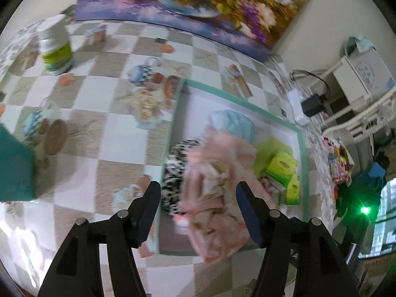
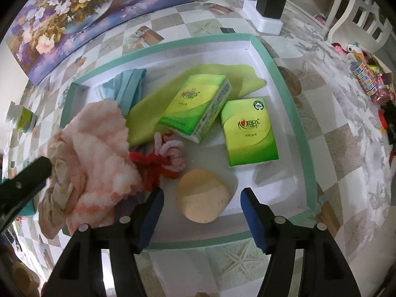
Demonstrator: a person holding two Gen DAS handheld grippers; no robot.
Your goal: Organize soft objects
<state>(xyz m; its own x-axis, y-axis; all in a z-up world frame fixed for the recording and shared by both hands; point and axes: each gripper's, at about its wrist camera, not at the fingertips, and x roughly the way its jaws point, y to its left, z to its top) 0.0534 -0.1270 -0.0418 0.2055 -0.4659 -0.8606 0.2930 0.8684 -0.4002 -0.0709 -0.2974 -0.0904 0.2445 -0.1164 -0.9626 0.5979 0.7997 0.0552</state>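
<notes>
1. Here, at the far left of the checkered tablecloth (image 1: 118, 133), a white bottle with a green label (image 1: 55, 47) stands upright, well apart from the tray (image 2: 284, 79).
2. The left gripper (image 1: 198, 210) is spread wide with nothing between its fingers, above the tray's left part, over a blurred pink fluffy cloth (image 2: 99, 148) that hangs across the tray's left rim.
3. Behind the cloth lie a light blue fabric (image 2: 126, 86) and a green cloth (image 2: 153, 104).
4. Red and pink chenille stems (image 2: 163, 158) sit beside the cloth.
5. The right gripper (image 2: 201, 212) is wide open, holding nothing, just above a peach sponge (image 2: 203, 195).
6. Two green tissue packs (image 2: 250, 133) lie further right.
</notes>
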